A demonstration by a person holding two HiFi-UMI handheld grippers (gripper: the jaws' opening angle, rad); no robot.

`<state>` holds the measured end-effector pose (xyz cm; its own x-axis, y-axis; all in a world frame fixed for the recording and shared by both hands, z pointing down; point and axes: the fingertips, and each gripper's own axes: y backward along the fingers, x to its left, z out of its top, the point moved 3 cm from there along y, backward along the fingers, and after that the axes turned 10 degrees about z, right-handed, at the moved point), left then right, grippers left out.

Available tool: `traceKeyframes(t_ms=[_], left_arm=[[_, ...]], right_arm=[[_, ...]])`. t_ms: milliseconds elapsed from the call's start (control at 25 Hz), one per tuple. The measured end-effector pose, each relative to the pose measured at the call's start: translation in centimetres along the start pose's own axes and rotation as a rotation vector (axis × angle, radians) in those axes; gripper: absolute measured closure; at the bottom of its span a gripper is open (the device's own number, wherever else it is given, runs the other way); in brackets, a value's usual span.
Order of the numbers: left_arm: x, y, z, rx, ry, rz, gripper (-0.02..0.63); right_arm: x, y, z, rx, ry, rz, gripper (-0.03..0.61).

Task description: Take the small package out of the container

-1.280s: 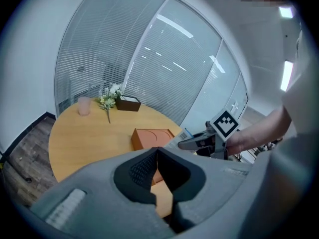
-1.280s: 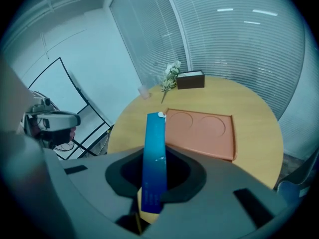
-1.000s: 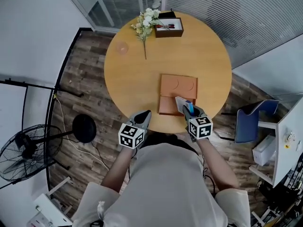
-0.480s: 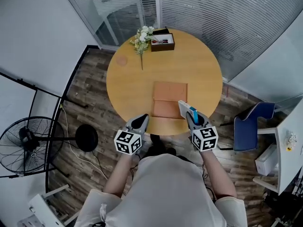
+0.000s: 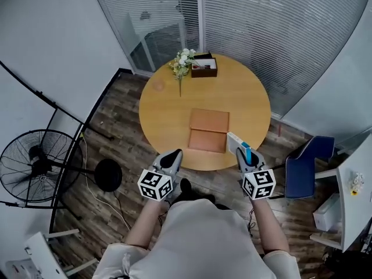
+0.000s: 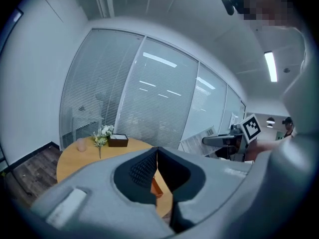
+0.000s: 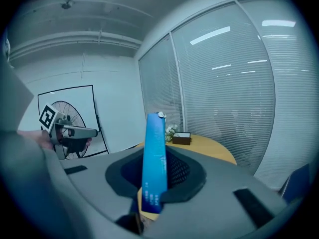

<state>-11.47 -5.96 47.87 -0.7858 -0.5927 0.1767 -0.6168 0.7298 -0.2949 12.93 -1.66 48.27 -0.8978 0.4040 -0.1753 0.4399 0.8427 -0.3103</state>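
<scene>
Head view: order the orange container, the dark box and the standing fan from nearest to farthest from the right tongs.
1. Orange container, on the table's near side.
2. Dark box, at the table's far edge.
3. Standing fan, off the table, far left.

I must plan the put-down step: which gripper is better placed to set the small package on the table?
Right. The right gripper is shut on the blue package; the left gripper is shut and empty.

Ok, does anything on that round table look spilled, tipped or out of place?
Nothing is spilled or damaged. Only the white flower sprig stands out: it lies flat on the round wooden table beside the dark brown box, with no vase in view.
</scene>
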Motion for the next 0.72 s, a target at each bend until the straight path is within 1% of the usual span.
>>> traceKeyframes(t_ms=[120, 240, 480, 720], left_arm=[[0.2, 1.8, 1.5, -0.036, -0.020, 0.003, 0.595], [1.2, 3.2, 2.7, -0.054, -0.041, -0.005, 0.595], [4.1, 4.9, 4.8, -0.055, -0.086, -0.027, 0.595], [7.0, 5.6, 6.6, -0.069, -0.093, -0.052, 0.595]], right_arm=[[1.2, 1.1, 1.3, -0.035, 0.014, 0.001, 0.520], [2.6, 1.4, 2.3, -0.062, 0.035, -0.004, 0.520], [4.9, 0.3, 4.4, -0.100, 0.050, -0.031, 0.520], [7.2, -0.7, 6.9, -0.147, 0.077, -0.048, 0.520]])
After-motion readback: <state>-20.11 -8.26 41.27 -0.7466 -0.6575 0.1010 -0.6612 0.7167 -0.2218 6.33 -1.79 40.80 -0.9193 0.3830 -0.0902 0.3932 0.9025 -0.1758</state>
